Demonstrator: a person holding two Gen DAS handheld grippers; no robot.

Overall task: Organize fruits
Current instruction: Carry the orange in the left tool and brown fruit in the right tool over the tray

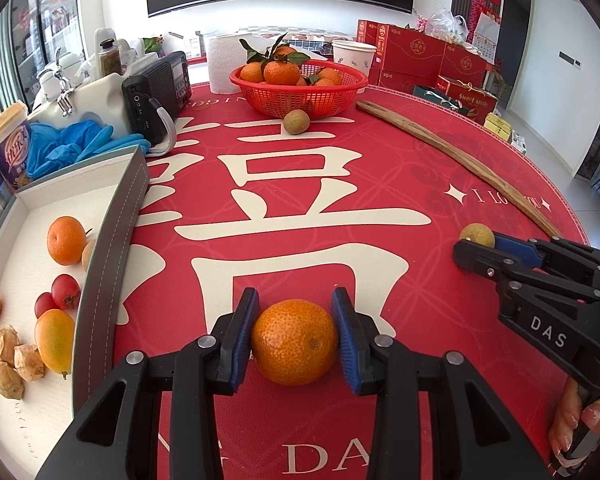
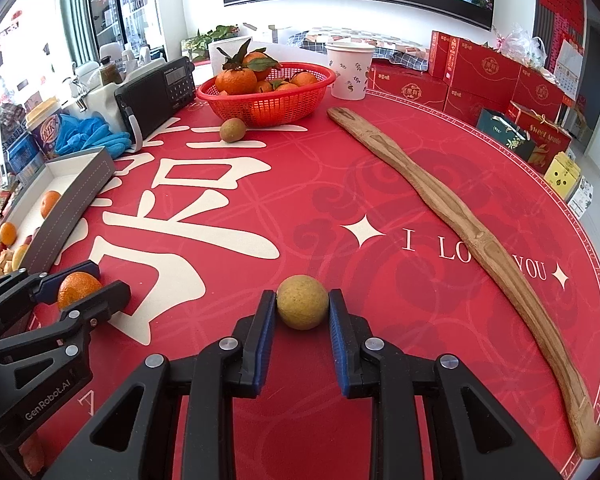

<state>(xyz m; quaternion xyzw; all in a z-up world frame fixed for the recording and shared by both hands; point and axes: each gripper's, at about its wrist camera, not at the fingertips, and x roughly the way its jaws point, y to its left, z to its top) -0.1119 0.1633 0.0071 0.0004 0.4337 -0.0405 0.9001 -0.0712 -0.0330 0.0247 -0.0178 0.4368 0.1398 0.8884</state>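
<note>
My left gripper (image 1: 295, 330) is shut on an orange mandarin (image 1: 295, 341) low over the red table mat; it also shows in the right wrist view (image 2: 80, 286). My right gripper (image 2: 302, 306) is shut on a small yellow-brown round fruit (image 2: 302, 302), seen at the right in the left wrist view (image 1: 476, 235). A grey-walled white box (image 1: 112, 216) at the left holds a mandarin (image 1: 66, 240), cherry tomatoes (image 1: 65, 291), a mango (image 1: 55, 340) and husked physalis (image 1: 18, 360). A brown kiwi-like fruit (image 1: 296, 121) lies in front of a red basket (image 1: 300, 90) of leafy mandarins.
A long wooden backscratcher (image 2: 460, 216) lies across the right of the mat. A black radio (image 1: 156, 92), blue gloves (image 1: 80, 146), a cup (image 1: 8, 144), a paper roll (image 1: 228, 62) and a paper cup (image 2: 348, 70) stand at the back. Red gift boxes (image 2: 480, 76) stand beyond the table.
</note>
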